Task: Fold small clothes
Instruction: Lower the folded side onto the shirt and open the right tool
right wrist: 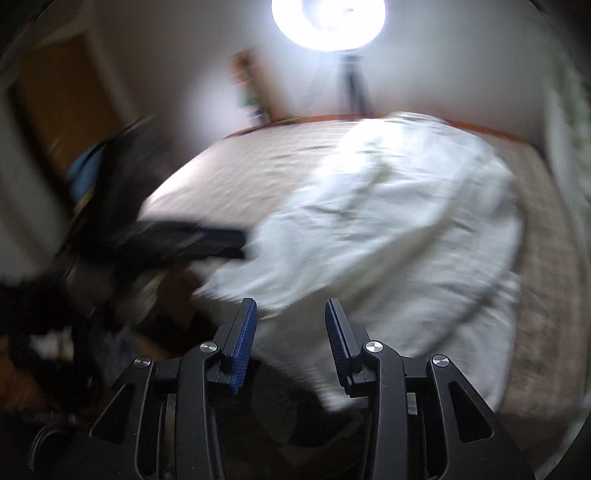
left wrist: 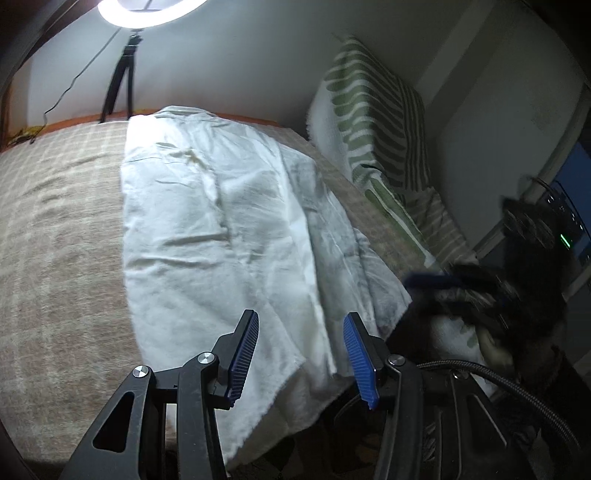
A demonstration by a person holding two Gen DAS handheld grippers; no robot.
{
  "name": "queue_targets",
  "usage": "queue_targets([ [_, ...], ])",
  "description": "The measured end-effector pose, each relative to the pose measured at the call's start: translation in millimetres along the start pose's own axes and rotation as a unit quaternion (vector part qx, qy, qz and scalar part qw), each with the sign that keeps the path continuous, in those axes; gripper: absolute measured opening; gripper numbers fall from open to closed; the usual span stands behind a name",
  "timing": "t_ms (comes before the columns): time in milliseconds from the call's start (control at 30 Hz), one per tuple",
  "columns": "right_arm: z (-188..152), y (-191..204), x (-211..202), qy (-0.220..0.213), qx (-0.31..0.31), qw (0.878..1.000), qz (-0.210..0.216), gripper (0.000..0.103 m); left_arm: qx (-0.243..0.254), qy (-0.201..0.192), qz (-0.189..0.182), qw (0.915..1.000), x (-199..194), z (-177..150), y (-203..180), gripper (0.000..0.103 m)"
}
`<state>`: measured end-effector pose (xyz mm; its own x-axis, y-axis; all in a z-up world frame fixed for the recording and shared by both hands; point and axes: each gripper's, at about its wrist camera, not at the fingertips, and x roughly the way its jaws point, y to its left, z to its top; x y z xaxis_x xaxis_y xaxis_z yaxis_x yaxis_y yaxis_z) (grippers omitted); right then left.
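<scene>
A white garment (left wrist: 221, 229) lies spread flat on the bed, its near hem hanging over the front edge. My left gripper (left wrist: 301, 315) hovers over that hem, its blue pads (left wrist: 242, 354) apart and nothing pinched between them. At the right of the left wrist view, my right gripper (left wrist: 439, 280) shows as a dark blur beside the garment's right edge. In the blurred right wrist view the garment (right wrist: 388, 229) fills the middle. My right gripper (right wrist: 291, 303) stands open above its near edge. There the left gripper (right wrist: 207, 240) is a dark smear at the cloth's left corner.
A beige checked blanket (left wrist: 55, 229) covers the bed. A green-striped pillow (left wrist: 376, 122) leans on the wall at the far right. A ring light (left wrist: 147, 11) on a black tripod (left wrist: 122, 74) stands behind the bed. A braided cable (left wrist: 480, 369) runs near my left gripper.
</scene>
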<state>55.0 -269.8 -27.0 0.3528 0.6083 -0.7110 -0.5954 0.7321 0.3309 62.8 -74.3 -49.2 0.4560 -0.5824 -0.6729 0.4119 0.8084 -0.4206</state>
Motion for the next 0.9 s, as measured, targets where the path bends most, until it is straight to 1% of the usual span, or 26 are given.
queue_targets([
  [33,1.8,-17.9,0.1,0.001,0.032,0.999,-0.022,0.037,0.014,0.002,0.003,0.9999,4.1,-1.9,-7.1,0.054],
  [100,4.2,-55.1,3.0,0.006,0.098,0.993,-0.059,0.037,0.03,0.01,0.008,0.9995,13.6,-5.2,-16.9,0.054],
  [133,4.6,-79.7,6.3,0.008,0.141,0.988,-0.063,0.037,0.03,0.017,0.004,0.9994,20.0,-6.3,-19.4,0.054],
  [200,4.7,-115.7,14.6,0.008,0.21,0.976,-0.055,0.037,0.022,0.03,-0.004,0.9993,31.3,-7.3,-20.3,0.052],
  [267,5.8,-142.8,21.2,0.005,0.261,0.964,-0.046,0.038,0.005,0.043,-0.014,0.999,43.0,-7.2,-16.0,0.042],
  [300,7.5,-153.0,25.3,0.001,0.28,0.959,-0.041,0.039,-0.01,0.051,-0.024,0.9984,48.7,-6.9,-11.5,0.031],
  [333,12.2,-161.9,30.2,-0.001,0.292,0.956,-0.04,0.039,-0.027,0.058,-0.032,0.9975,54.6,-6.8,-5.9,0.026],
  [367,16.1,-164.4,32.3,0.002,0.291,0.956,-0.045,0.039,-0.041,0.06,-0.036,0.9967,58.5,-7.0,-1.4,0.024],
  [433,27.7,-169.6,44.0,0.014,0.276,0.958,-0.08,0.039,-0.066,0.066,-0.043,0.9947,65.8,-8.3,8.7,0.01],
  [467,31.1,-171.8,49.9,0.021,0.273,0.958,-0.085,0.036,-0.077,0.069,-0.046,0.9936,68.9,-9.2,13.3,0.007],
  [500,31.7,-174.7,56.0,0.025,0.273,0.958,-0.086,0.032,-0.083,0.071,-0.047,0.9929,70.1,-10.2,16.1,0.002],
  [567,33.8,-175.2,65.7,0.034,0.272,0.958,-0.083,0.003,-0.091,0.074,-0.048,0.9919,72.6,-12.6,20.3,0.0],
  [633,38.5,-171.9,70.5,0.036,0.256,0.962,-0.09,0.002,-0.096,0.073,-0.052,0.9914,71.5,-15.3,20.6,0.0],
  [700,45.0,-170.1,66.5,0.032,0.238,0.966,-0.094,0.001,-0.106,0.069,-0.067,0.9898,68.0,-17.0,18.3,0.0],
  [767,54.0,-169.7,58.4,0.022,0.221,0.971,-0.089,0.001,-0.127,0.066,-0.093,0.9854,65.3,-17.4,16.6,0.0],
  [833,61.7,-171.6,45.0,0.008,0.209,0.973,-0.1,0.001,-0.15,0.064,-0.127,0.9784,64.5,-18.2,11.9,0.0],
  [900,64.8,-175.9,33.2,-0.005,0.209,0.972,-0.104,0.001,-0.151,0.064,-0.142,0.9763,66.3,-18.6,2.8,0.0],
])
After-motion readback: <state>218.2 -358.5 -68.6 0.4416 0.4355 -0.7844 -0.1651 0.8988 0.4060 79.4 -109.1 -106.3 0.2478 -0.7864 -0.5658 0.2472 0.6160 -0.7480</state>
